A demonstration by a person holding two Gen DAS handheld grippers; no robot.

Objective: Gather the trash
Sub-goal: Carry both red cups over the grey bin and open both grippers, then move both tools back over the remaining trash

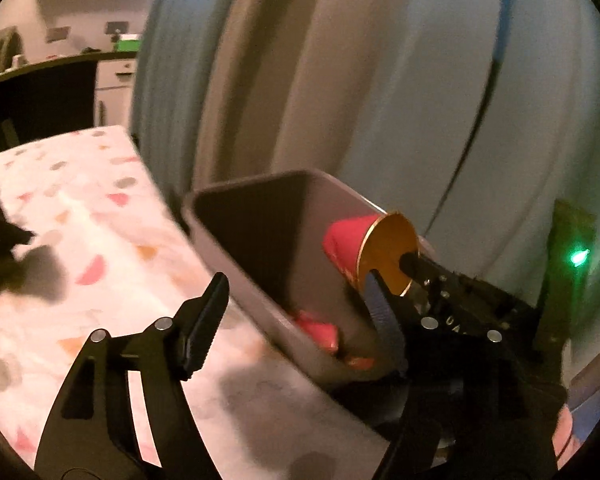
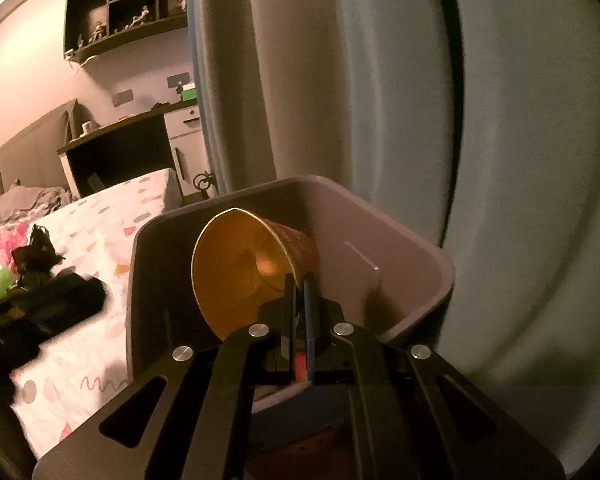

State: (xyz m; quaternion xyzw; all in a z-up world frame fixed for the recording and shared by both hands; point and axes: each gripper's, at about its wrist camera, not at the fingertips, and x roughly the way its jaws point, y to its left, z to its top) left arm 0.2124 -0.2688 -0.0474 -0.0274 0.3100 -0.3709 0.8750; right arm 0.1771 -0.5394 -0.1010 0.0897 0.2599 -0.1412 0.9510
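A red paper cup (image 1: 342,240) with a gold inside (image 2: 236,268) hangs tilted over the open grey bin (image 1: 236,194). My right gripper (image 2: 300,280) is shut on the cup's rim, and its tip (image 1: 411,262) shows in the left wrist view. My left gripper (image 1: 296,292) stands open at the bin's near wall, with nothing pressed between its pads. Red scraps (image 1: 316,330) lie at the bottom of the bin. The bin's far rim (image 2: 440,264) stands close to the curtain.
A bed with a white patterned sheet (image 1: 80,220) lies left of the bin, with dark crumpled things (image 2: 40,300) on it. A pale curtain (image 1: 380,80) hangs right behind the bin. A desk and shelves (image 2: 120,12) stand at the far wall.
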